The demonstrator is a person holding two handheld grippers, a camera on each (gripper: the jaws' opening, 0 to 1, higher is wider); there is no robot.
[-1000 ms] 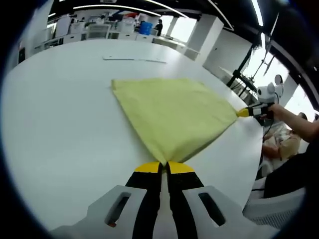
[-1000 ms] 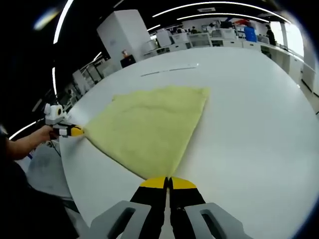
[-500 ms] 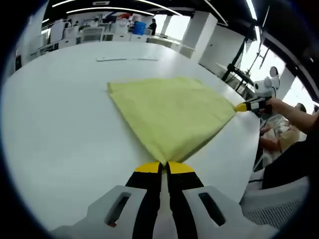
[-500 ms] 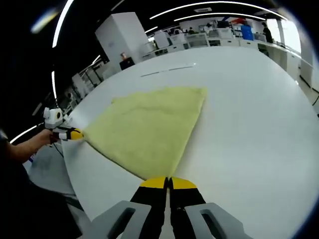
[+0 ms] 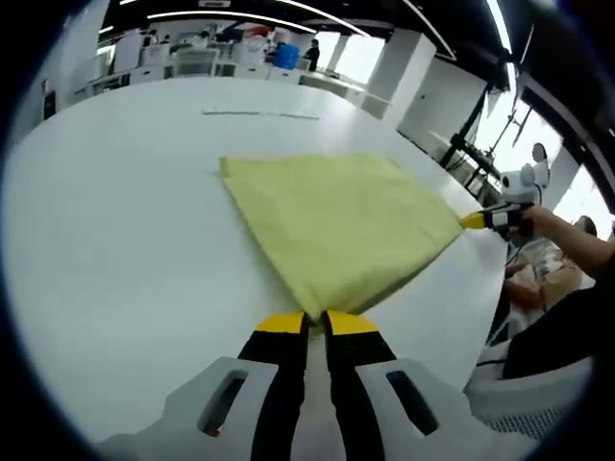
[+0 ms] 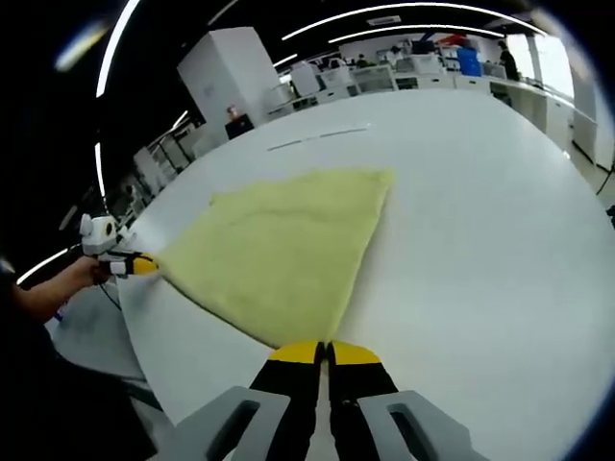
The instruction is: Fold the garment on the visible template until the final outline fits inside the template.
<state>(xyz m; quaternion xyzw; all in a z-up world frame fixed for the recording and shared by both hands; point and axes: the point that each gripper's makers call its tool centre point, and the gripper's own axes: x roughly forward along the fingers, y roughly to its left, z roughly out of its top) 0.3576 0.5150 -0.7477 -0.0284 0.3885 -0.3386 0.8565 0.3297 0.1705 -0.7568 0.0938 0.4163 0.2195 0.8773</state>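
A yellow cloth (image 5: 336,226) lies spread out flat on a big white table (image 5: 115,211). It is the garment to fold, and it sits near the edge of the table where the person stands.

In the left gripper view, the left gripper (image 5: 314,323) has its two yellow tips pinched tight together on one near corner of the yellow cloth. Far off to the side of the cloth, the right gripper (image 5: 478,220) bites another corner, and a hand (image 5: 534,223) holds it. This view also shows a pale chair back (image 5: 533,399) down by the table edge, past that corner of the cloth.

In the right gripper view (image 6: 288,250), the right gripper (image 6: 325,353) is squeezed shut on its corner of the cloth too. On the other side of the cloth the left gripper (image 6: 142,265) shows up small, closed on its corner, with a hand (image 6: 85,276) behind it. This view shows a tall white pillar (image 6: 231,72) beyond the cloth.

A thin line (image 5: 259,114) is marked on the table beyond the far edge of the cloth. It shows in the right gripper view as well (image 6: 322,136). Past the table there are desks (image 5: 183,60) and long ceiling lights (image 6: 404,10). Nothing lies on top of the cloth.
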